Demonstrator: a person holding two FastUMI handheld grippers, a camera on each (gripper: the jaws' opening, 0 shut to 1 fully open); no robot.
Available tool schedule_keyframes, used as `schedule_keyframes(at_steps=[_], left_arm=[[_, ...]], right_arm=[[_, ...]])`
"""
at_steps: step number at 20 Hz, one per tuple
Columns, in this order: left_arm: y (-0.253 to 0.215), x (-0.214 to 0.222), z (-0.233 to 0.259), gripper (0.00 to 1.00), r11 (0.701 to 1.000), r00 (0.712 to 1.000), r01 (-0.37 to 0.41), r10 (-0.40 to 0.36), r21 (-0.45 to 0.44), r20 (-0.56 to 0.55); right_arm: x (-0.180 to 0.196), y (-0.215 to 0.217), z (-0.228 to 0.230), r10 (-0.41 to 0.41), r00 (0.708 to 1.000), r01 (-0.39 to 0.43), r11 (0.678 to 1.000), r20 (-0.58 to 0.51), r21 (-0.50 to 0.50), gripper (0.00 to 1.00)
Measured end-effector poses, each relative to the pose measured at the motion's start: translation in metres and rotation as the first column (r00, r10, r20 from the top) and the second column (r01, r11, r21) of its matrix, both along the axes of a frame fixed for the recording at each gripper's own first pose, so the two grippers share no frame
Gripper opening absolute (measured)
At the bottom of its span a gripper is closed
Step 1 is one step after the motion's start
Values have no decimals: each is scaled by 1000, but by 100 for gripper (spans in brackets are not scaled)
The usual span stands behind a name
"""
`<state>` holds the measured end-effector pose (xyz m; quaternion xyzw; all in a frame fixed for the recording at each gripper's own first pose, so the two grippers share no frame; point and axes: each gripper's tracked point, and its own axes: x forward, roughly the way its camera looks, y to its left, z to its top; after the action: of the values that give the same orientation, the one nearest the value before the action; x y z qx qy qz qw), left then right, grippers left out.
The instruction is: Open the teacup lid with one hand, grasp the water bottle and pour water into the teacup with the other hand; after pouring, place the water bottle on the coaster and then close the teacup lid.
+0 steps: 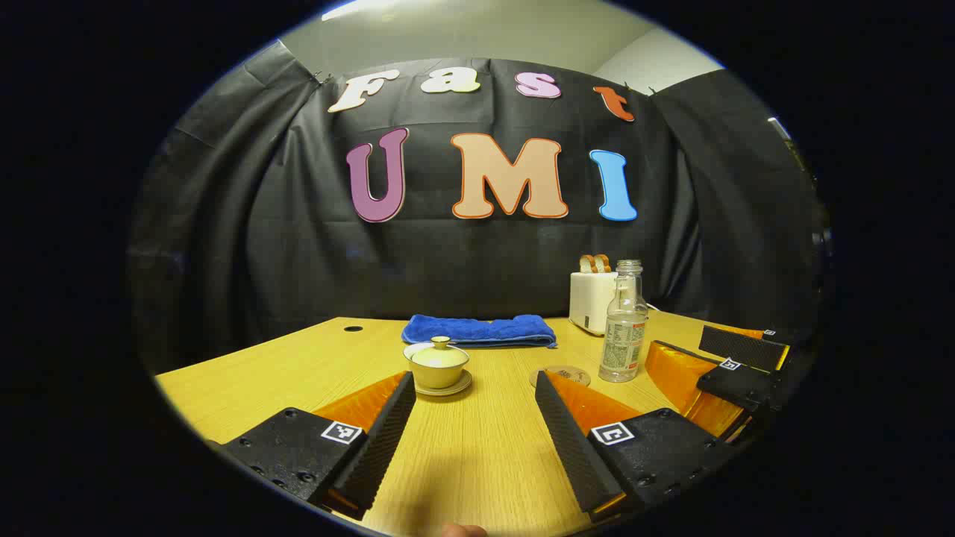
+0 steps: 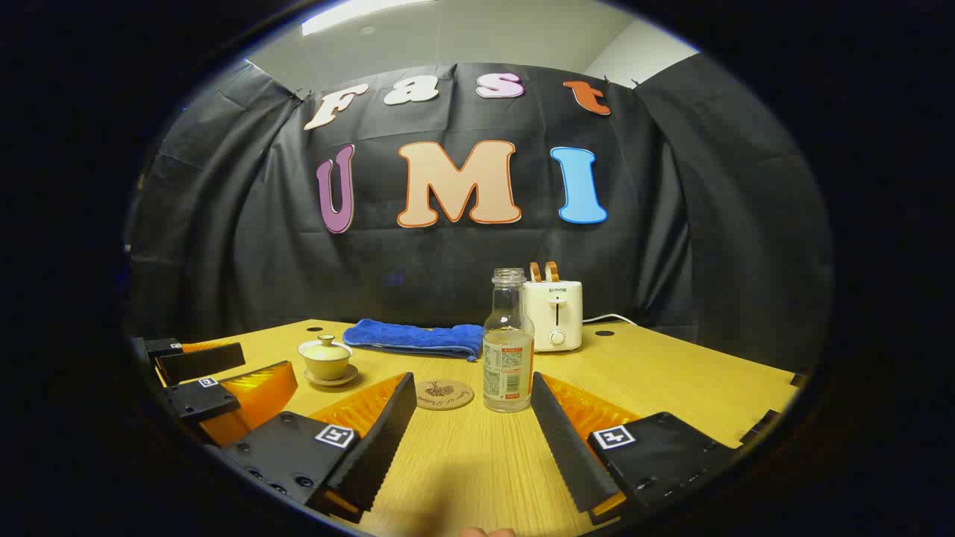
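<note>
With both hand-held grippers wide open and empty, we should bring the left hand-held gripper (image 1: 471, 429) squarely onto the lid knob (image 1: 441, 342) of the teacup (image 1: 437, 367), while the right hand-held gripper (image 2: 471, 429) faces the water bottle (image 2: 508, 343) beside the coaster (image 2: 444, 394) on the table (image 2: 671, 380).

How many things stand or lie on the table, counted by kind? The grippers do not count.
Teacup with lid: 1
Saucer: 1
Water bottle: 1
Coaster: 1
Blue towel: 1
Toaster: 1
Total: 6
</note>
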<state>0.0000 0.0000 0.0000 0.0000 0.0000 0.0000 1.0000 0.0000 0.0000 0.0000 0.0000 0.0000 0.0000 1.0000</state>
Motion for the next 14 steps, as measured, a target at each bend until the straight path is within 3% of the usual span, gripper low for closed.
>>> schedule_keyframes(at_steps=[14], left_arm=[[-1,0,0,95,1000,1000,0,0,0,0]], right_arm=[[0,0,-1,-1,1000,1,1000,-2,2,96]])
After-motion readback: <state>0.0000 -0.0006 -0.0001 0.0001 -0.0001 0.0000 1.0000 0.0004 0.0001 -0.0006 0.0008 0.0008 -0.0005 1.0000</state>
